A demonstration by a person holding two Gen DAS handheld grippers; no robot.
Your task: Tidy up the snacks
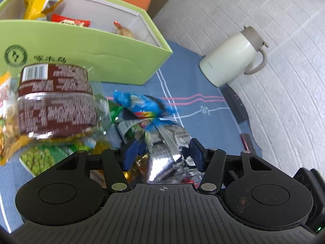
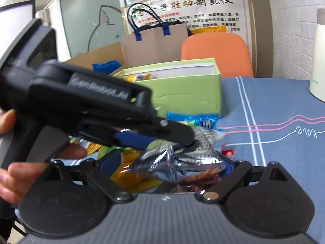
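- While both tongs sit low over a loose heap of snack packets [image 1: 130, 122] on the blue cloth-covered desk [image 1: 193, 77], neither has a firm hold of anything.
- Left tongs [image 1: 162, 154]: partly parted, blue pads either side of a crinkled silver foil packet [image 1: 170, 148]; whether the pads press on it cannot be told.
- Right tongs [image 2: 162, 166]: spread wide over the same silver foil packet [image 2: 182, 158]; pads not seen touching it.
- In the right wrist view the left tongs' black body [image 2: 91, 105] crosses from the left, held by a hand [image 2: 18, 174].
- Heap contents: a blue packet [image 1: 142, 103], a dark red labelled bag [image 1: 54, 101] at the left, a green pea packet [image 1: 38, 160] nearest, and yellow wrappers.
- Light green open cardboard box [image 1: 105, 55]: far left on the desk, just beyond the heap, holding a yellow packet [image 1: 36, 6], a red packet [image 1: 70, 21] and a small wrapped snack [image 1: 122, 30].
- White lidded jug with grey handle [image 1: 233, 61]: far right, well apart from the heap.
- Orange chair [image 2: 217, 55]: behind the box.
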